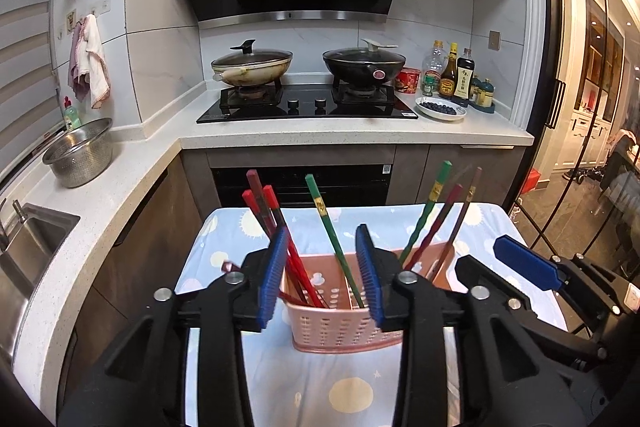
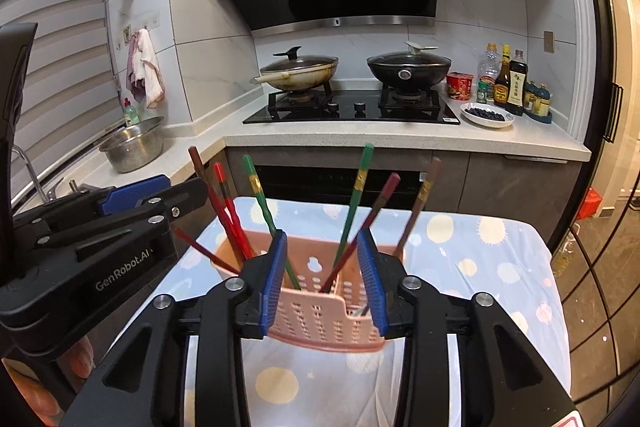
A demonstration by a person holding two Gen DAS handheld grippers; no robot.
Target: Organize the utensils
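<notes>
A pink perforated utensil basket point(image 1: 340, 327) stands on a small table with a blue patterned cloth point(image 1: 340, 395). It also shows in the right wrist view point(image 2: 320, 319). Several red, green and brown chopsticks point(image 1: 332, 231) stand in it, leaning outward. My left gripper point(image 1: 322, 275) is open and empty, its blue pads either side of the basket's near-left part. My right gripper point(image 2: 324, 279) is open and empty, just before the basket's near wall. The right gripper shows in the left wrist view point(image 1: 528, 263); the left shows in the right wrist view point(image 2: 132, 195).
An L-shaped kitchen counter point(image 1: 360, 135) runs behind and to the left. On it are a gas hob with two lidded woks point(image 1: 252, 67), sauce bottles point(image 1: 456, 75), a plate of blueberries point(image 1: 440, 107), a steel colander point(image 1: 80, 151) and a sink point(image 1: 28, 247). Glass doors stand right.
</notes>
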